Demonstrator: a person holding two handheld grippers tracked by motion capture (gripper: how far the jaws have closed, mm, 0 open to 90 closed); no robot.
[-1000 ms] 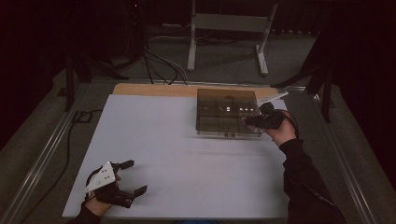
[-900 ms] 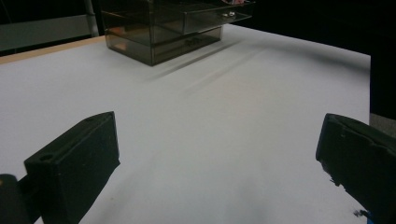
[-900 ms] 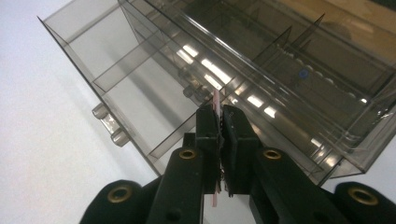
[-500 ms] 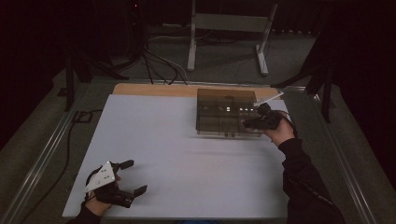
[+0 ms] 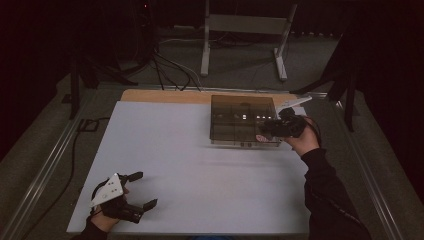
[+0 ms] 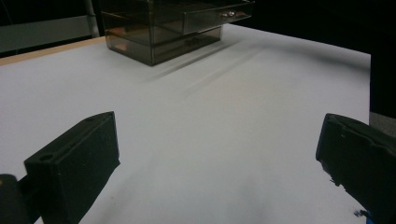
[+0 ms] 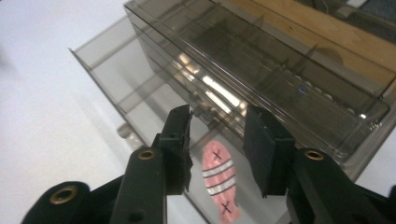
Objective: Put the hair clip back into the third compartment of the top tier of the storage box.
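While the left gripper (image 5: 131,194) rests wide open at the near left of the white table (image 5: 200,165), the right gripper (image 5: 267,131) reaches the smoky drawer box (image 5: 240,120) far right, and its own view shows jaws partly apart over a pink striped object (image 7: 219,179) in the open drawer.

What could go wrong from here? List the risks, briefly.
The right gripper hangs open over the open drawer of the smoked plastic drawer box; a push could slide the light box across the table. The pink striped item lies flat, so the jaws may slip off it.
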